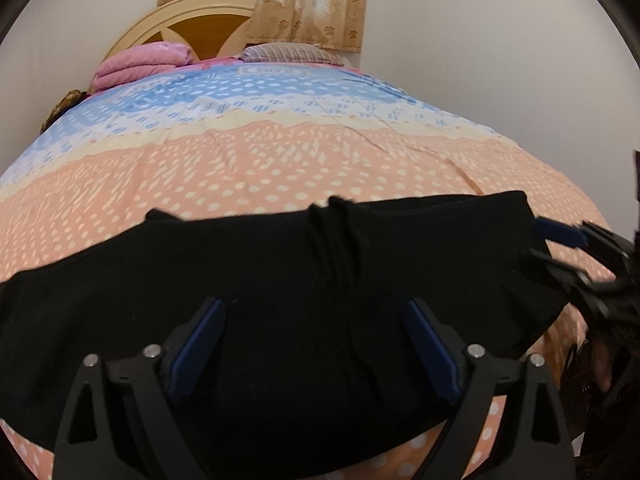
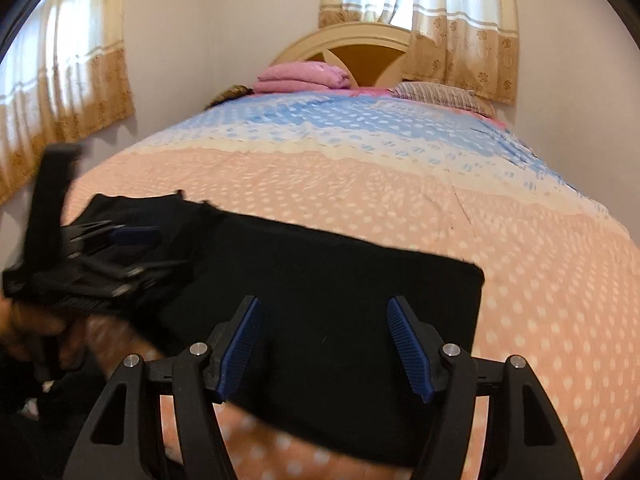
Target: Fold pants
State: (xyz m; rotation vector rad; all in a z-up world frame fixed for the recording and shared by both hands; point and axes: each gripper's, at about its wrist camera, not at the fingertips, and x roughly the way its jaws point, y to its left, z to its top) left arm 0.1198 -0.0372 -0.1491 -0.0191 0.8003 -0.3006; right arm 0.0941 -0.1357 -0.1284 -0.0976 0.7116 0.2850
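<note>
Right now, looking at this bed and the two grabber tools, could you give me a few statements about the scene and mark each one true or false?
1. The black pants lie on the dotted bedspread. True.
2. The left gripper has its jaws clamped shut on the cloth. False: the jaws stand wide apart over the pants, gripping nothing.
3. A folded pink blanket sits near the headboard. True.
4. The right gripper holds a pillow. False: its jaws are open above the pants and hold nothing.
5. The pants are bright red. False: they are black.
</note>
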